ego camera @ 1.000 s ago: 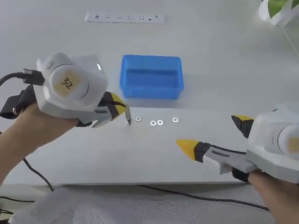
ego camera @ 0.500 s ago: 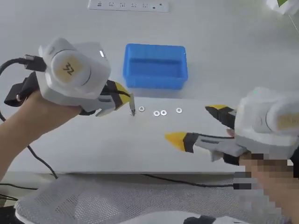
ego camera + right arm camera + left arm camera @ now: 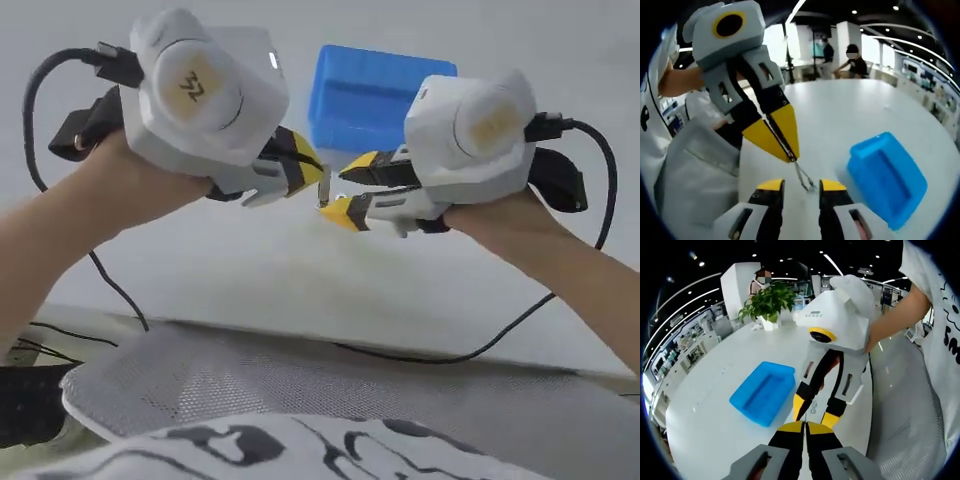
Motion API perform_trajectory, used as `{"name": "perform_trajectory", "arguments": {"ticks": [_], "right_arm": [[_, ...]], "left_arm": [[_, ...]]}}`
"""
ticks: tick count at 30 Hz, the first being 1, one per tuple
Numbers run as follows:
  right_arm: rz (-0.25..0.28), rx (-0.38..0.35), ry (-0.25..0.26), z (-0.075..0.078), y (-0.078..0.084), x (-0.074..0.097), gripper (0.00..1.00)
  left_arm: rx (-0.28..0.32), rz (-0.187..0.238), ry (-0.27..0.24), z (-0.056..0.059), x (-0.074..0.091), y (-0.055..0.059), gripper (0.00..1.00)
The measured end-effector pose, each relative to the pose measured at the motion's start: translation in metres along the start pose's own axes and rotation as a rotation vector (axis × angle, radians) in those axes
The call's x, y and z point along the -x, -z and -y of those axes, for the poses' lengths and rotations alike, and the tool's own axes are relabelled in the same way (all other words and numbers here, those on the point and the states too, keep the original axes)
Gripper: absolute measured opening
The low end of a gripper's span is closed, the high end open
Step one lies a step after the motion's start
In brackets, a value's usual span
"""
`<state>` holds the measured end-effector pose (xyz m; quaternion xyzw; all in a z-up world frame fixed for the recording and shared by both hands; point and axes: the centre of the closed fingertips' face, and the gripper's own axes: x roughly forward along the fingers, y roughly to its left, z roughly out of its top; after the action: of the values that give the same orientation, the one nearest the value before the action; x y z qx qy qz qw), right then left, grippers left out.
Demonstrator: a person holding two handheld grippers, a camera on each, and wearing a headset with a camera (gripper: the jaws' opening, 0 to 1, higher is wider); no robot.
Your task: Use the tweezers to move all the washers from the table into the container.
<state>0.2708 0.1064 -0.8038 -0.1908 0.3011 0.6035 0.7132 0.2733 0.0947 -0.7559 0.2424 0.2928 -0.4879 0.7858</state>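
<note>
— White surface (image 3: pixel 250 270) lies under your hands in the head view, with the blue rectangular plastic container (image 3: pixel 375 95) at the back. Your left claw (image 3: pixel 310 175) is clenched on the thin metal tweezers (image 3: pixel 325 188). Your right claw (image 3: pixel 343 188) is spread, one jaw on either side of their tip.

— And the small metal washers? From your head they're hidden behind the two claws.

— Left gripper view: your own jaws are pressed together at the bottom. The right claw (image 3: pixel 815 412) faces you with its jaws parted, and the container (image 3: pixel 762 397) lies left of it. Specks by its tips may be washers, but they're too small to say.

— Right gripper view: the tweezers (image 3: pixel 804 179) stick out of the left claw's (image 3: pixel 792 156) yellow tips and end between your right jaws. Whether they touch either jaw, I cannot tell. The container (image 3: pixel 887 175) sits off to the right.

— So you seem to be setting up the tool, with no washer lifted yet. I'd say the next move is to close the right claw gently on the tweezer arms and keep them straight so the tips meet.

— Half a second ago your right claw hung low, well apart from the left, and four washers showed in a row just before the container. Since then the claws have met and your head has dipped.
</note>
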Motion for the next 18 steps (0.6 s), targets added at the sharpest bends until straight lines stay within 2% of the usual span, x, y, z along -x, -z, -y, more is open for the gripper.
{"name": "perform_trajectory", "arguments": {"ticks": [9, 13, 18], "right_arm": [[-0.020, 0.066, -0.029, 0.0027, 0.0031, -0.0098, 0.09], [-0.017, 0.085, -0.032, 0.0043, 0.0026, -0.0107, 0.06], [-0.028, 0.175, -0.017, 0.0052, 0.0027, -0.0110, 0.05]], "left_arm": [[-0.013, 0.004, 0.015, -0.0007, -0.0032, 0.0002, 0.00], [-0.027, 0.001, 0.009, -0.0031, -0.0030, 0.0010, 0.00], [-0.029, 0.014, -0.015, -0.0061, -0.0053, 0.0002, 0.00]]}}
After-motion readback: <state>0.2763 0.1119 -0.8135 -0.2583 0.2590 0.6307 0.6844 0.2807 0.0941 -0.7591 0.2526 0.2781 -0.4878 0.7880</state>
